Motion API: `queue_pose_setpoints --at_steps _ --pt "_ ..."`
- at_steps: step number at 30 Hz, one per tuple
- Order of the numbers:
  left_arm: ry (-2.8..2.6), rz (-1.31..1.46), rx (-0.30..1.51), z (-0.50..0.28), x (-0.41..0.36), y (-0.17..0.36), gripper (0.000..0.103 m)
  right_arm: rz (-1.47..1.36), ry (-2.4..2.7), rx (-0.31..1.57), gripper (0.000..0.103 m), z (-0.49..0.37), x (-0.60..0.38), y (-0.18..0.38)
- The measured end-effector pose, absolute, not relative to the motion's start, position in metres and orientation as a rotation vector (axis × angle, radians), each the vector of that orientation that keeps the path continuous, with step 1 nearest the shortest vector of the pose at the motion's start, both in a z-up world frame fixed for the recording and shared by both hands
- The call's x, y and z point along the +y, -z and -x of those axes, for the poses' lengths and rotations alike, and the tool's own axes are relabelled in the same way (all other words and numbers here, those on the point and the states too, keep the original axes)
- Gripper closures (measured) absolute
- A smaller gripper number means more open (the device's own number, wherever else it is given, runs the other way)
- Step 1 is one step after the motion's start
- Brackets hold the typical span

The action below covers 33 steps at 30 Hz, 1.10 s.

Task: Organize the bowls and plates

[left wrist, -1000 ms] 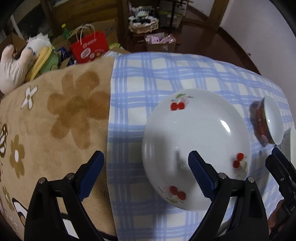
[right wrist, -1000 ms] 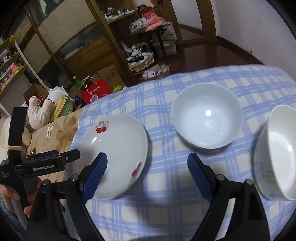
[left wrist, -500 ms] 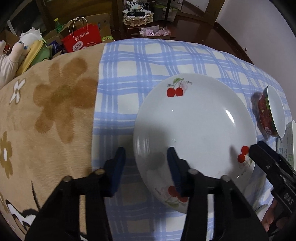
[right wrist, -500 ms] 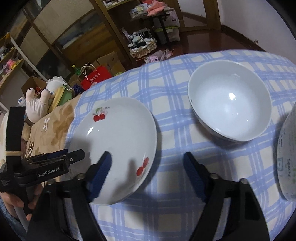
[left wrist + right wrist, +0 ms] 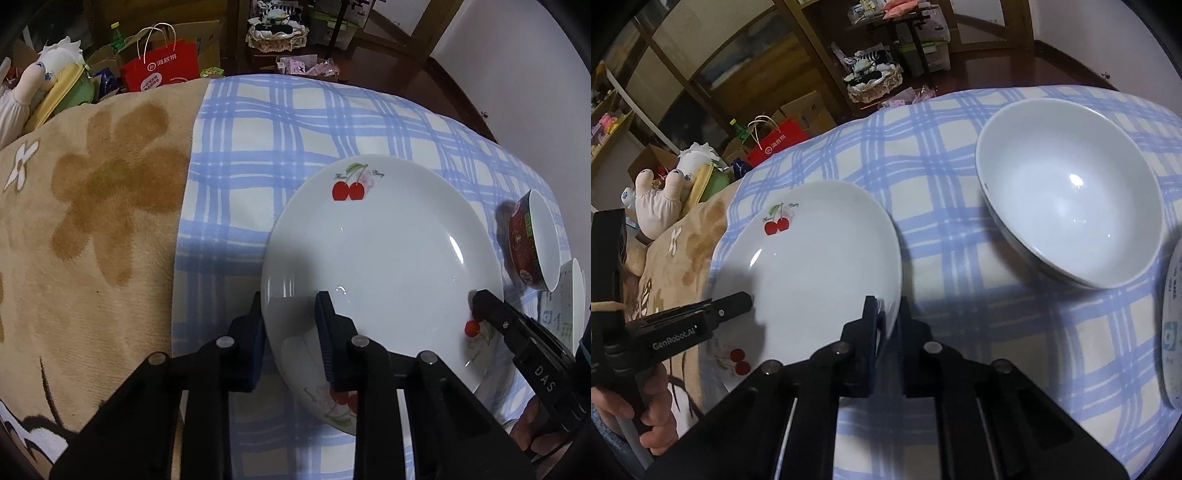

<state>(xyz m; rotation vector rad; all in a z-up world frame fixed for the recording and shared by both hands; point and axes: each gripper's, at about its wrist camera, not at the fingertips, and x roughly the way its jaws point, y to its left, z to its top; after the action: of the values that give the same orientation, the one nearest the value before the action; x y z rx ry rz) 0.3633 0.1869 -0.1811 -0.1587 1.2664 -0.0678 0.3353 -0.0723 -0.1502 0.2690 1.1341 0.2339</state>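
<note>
A white plate with red cherries (image 5: 380, 258) (image 5: 812, 258) lies on the blue checked cloth (image 5: 295, 122). My left gripper (image 5: 290, 325) straddles its left rim, and its jaws are closing with one pad outside the edge and one on the inner face. It shows in the right wrist view as a black tip (image 5: 731, 306) over the plate. My right gripper (image 5: 888, 317) is shut on the plate's right rim, which is pinched between its pads. In the left wrist view its tip (image 5: 487, 306) covers a cherry.
A large white bowl (image 5: 1067, 206) stands right of the plate. A red-sided bowl (image 5: 532, 240) and another white bowl (image 5: 1172, 332) sit at the far right. A tan flowered blanket (image 5: 92, 203) covers the left. A red bag (image 5: 159, 70) and boxes lie beyond.
Both grippers went from wide open to closed around the plate's opposite rims. The right gripper came down and closer to the plate.
</note>
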Motion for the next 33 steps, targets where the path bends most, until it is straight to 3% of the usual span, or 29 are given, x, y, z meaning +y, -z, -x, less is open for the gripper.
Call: queue_pose_setpoints --at_steps 13,33 --pt "0.097 0.122 1.217 -0.343 0.18 0.166 0.087 -0.223 -0.223 1.105 0.093 -0.324 -0.073 0.141" --pt "0.203 0.068 1.098 -0.304 0.153 0.127 0.089 -0.31 -0.164 1.057 0.093 -0.289 -0.112 0.116"
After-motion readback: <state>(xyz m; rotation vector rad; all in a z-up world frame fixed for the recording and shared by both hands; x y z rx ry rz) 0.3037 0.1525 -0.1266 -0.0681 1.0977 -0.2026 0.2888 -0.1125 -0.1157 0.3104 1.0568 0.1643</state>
